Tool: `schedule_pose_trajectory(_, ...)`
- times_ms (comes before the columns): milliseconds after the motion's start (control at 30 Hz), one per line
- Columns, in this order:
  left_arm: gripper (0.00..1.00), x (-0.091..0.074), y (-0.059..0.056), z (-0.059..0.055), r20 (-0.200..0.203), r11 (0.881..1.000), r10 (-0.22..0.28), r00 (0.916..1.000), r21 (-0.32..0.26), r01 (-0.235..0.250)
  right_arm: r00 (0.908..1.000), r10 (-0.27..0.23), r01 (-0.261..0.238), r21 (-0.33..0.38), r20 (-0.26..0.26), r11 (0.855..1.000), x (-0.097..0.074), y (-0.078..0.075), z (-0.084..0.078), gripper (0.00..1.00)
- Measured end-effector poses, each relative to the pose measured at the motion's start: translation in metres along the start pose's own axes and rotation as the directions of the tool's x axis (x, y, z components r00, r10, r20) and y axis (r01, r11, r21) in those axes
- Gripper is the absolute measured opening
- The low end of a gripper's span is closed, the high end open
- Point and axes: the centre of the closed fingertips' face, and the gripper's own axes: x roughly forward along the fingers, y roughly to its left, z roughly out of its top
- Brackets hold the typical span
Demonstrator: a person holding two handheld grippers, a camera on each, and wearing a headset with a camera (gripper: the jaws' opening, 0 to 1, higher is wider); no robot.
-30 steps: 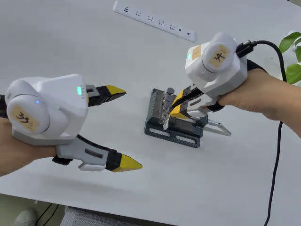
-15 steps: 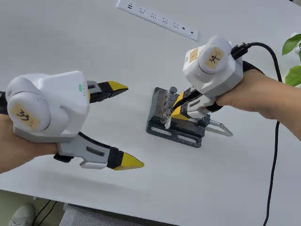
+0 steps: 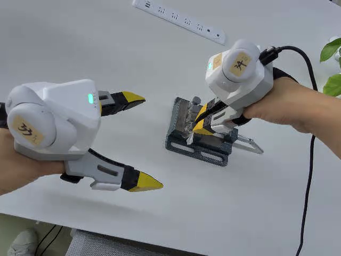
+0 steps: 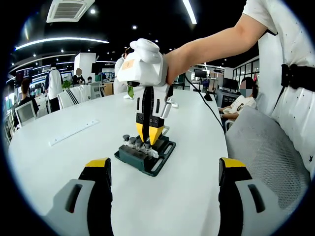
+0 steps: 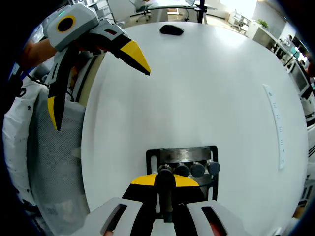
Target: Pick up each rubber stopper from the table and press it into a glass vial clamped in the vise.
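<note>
In the head view, the right gripper (image 3: 195,126) is covering most of the vise (image 3: 193,150) beneath its tips, so the vials (image 3: 186,130) are hard to make out and what it is pinching is staying hidden; the left gripper (image 3: 140,141) is hanging well to the left of the vise, jaws spread wide and holding nothing. Both are keeping the same places over the table (image 3: 133,48) as half a second ago. In the left gripper view, its own yellow tips are standing far apart at the bottom, cut off by the edge, while straight ahead the right gripper (image 4: 149,137) is pointing down onto the row of vials (image 4: 133,143) in the vise (image 4: 158,160). In the right gripper view, its jaws are closing on a dark stopper (image 5: 165,173) right at their tips, at the left end of the vise (image 5: 182,153); three capped vials (image 5: 197,169) are sitting just to its right, and the left gripper (image 5: 98,96) is gaping up and to the left.
</note>
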Motion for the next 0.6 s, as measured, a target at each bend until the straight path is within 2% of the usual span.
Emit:
schedule_pose_trajectory(333, 0.89, -0.0008, 0.0005, 0.0017, 0.007, 1.000, 0.000, 1.0000, -0.010, 0.000, 0.9974, -0.014, 0.012, -0.038, -0.070, 0.999, -0.0004, -0.0002, 0.0014, 0.05)
schedule_pose_trajectory(600, 0.88, 0.0008, -0.0006, 0.0043, 0.016, 1.000, -0.006, 0.9999, -0.016, 0.006, 0.9951, -0.032, 0.033, 0.012, -0.094, 0.999, -0.0006, -0.0002, 0.0012, 0.05)
